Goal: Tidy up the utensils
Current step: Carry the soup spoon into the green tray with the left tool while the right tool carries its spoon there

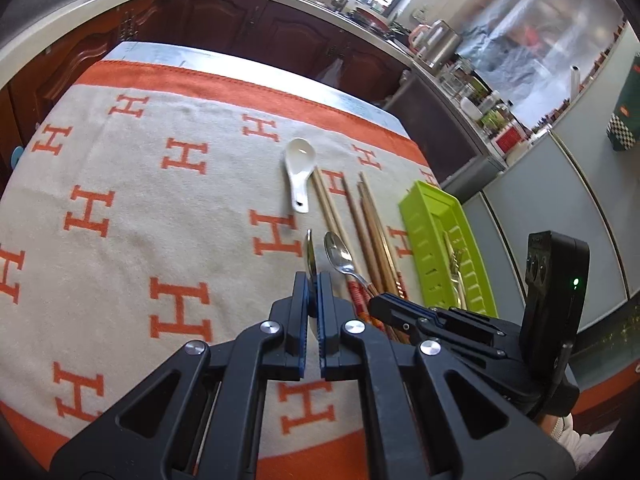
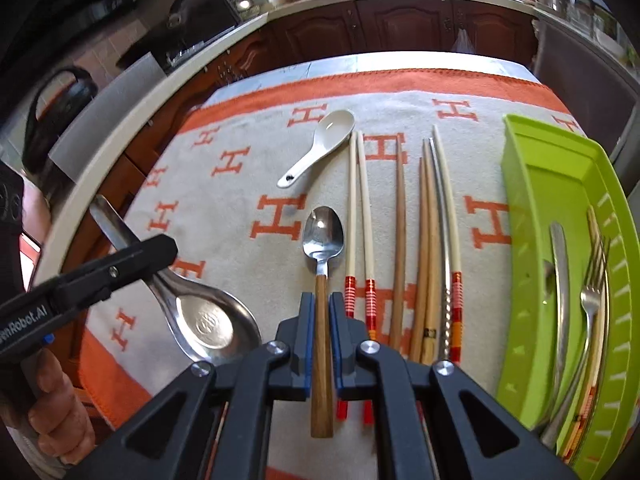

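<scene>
My left gripper (image 1: 313,280) is shut on a wide steel spoon (image 2: 208,320), held edge-on above the cloth (image 1: 309,254). My right gripper (image 2: 321,300) straddles the wooden handle of a small steel spoon (image 2: 323,236) that lies on the cloth; its pads sit close on both sides of the handle. A white ceramic spoon (image 2: 320,146) lies further back. Several chopsticks (image 2: 400,232) lie side by side to the right. The green tray (image 2: 560,184) at the right edge holds a fork (image 2: 592,292) and other utensils.
The table is covered by a beige cloth with orange H marks (image 1: 140,200). Dark wooden cabinets (image 1: 248,24) and a countertop with kitchen items run behind the table. A hand (image 2: 52,412) holds the left gripper at the left edge.
</scene>
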Demonstrator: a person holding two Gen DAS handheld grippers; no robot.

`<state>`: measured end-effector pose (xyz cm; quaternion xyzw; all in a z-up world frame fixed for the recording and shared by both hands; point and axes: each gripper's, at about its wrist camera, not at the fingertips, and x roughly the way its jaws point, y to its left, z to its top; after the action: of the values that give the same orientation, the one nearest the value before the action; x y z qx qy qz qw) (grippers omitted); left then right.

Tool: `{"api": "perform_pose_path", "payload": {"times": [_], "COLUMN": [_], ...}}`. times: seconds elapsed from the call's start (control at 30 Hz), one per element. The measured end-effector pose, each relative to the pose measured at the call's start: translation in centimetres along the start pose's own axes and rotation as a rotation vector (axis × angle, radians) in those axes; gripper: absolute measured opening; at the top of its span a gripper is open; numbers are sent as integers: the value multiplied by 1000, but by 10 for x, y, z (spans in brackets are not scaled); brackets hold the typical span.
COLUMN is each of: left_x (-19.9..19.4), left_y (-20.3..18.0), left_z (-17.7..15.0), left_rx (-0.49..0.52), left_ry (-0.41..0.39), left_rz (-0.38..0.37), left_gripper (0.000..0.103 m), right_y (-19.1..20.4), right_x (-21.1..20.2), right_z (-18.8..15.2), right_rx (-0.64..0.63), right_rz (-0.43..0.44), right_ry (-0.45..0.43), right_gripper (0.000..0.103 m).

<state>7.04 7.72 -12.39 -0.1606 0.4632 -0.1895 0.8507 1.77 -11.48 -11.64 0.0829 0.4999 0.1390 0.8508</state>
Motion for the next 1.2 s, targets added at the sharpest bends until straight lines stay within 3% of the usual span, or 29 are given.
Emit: {"api": "perform_pose_path", "payload": {"times": [0.27, 0.5, 0.73, 0.77, 0.93, 1.2], "left_x": [6, 45, 97, 103, 131, 139], "left_y": [-76, -153, -208, -213, -226, -220], "left_z": [-3, -1, -2, -3, -9, -8], "left_rx": [147, 300, 439, 474, 543, 510], "left_ry": [95, 216, 314, 324, 354, 366], "left_rz": [-57, -89, -56, -82, -22, -31], "left_gripper": [2, 2, 2, 2, 2, 4], "right_y": [-34, -83, -137, -142, -152, -153], "right_x": [-69, -121, -120, -118, -107, -97], "right_z": [-15, -27, -44, -46, -51, -51], "right_rx": [113, 215, 353, 365, 385, 416], "right_rz": [54, -29, -135, -139, -163, -156], "right_ry": [-128, -250, -243, -235, -219, -188], "right_gripper": [7, 7, 7, 7, 7, 10]}}
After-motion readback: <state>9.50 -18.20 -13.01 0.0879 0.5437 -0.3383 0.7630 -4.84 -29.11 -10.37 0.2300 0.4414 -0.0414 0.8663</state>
